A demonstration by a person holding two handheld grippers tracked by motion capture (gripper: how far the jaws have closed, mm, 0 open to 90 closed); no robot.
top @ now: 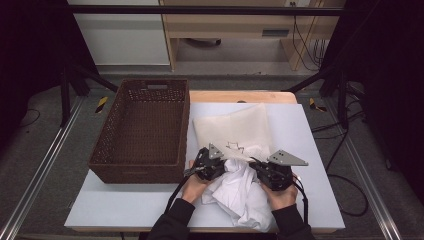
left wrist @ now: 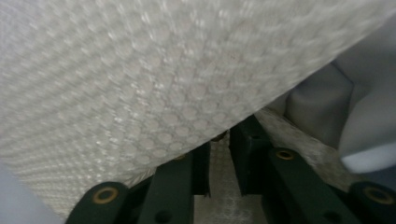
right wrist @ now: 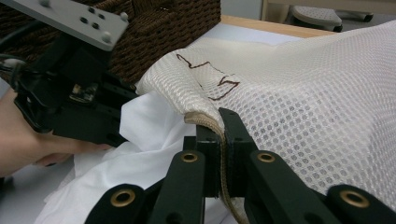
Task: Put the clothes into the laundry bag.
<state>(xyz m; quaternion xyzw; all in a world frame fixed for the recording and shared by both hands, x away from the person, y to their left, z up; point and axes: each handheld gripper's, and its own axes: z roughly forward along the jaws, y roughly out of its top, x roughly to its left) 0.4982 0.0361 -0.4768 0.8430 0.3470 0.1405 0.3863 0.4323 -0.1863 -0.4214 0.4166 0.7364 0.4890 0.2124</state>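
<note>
At the near edge of the worktop (top: 310,150), just right of the empty wicker basket (top: 142,131), a cream mesh laundry bag (top: 235,127) lies flat with its mouth toward the person, and a crumpled white garment (top: 240,192) sits bunched at that mouth between the two hands. The job looks like getting the garment into the bag.

The right tool (right wrist: 219,126) is pinched together on the corded hem of the bag (right wrist: 212,122), right at the rim beside the brown stitched mark (right wrist: 210,79). That grip seems sound and should simply hold, lifting the upper layer a little so the mouth gapes.

The left tool (left wrist: 219,140) has its jaws a narrow slot apart, with mesh (left wrist: 154,79) draped over and just ahead of them; I cannot tell whether any fabric is truly caught. In the high view the left tool (top: 210,165) sits at the bag's opposite rim corner, touching the garment.

To do this well, I would judge that the left tool should take a clear bite of the white cloth alone, not the mesh with it, then feed it under the raised hem in short pushes. The main risk is catching both layers of the bag, which would close the mouth; another is dragging the whole bag along the worktop, so the right side ought to stay anchored.
</note>
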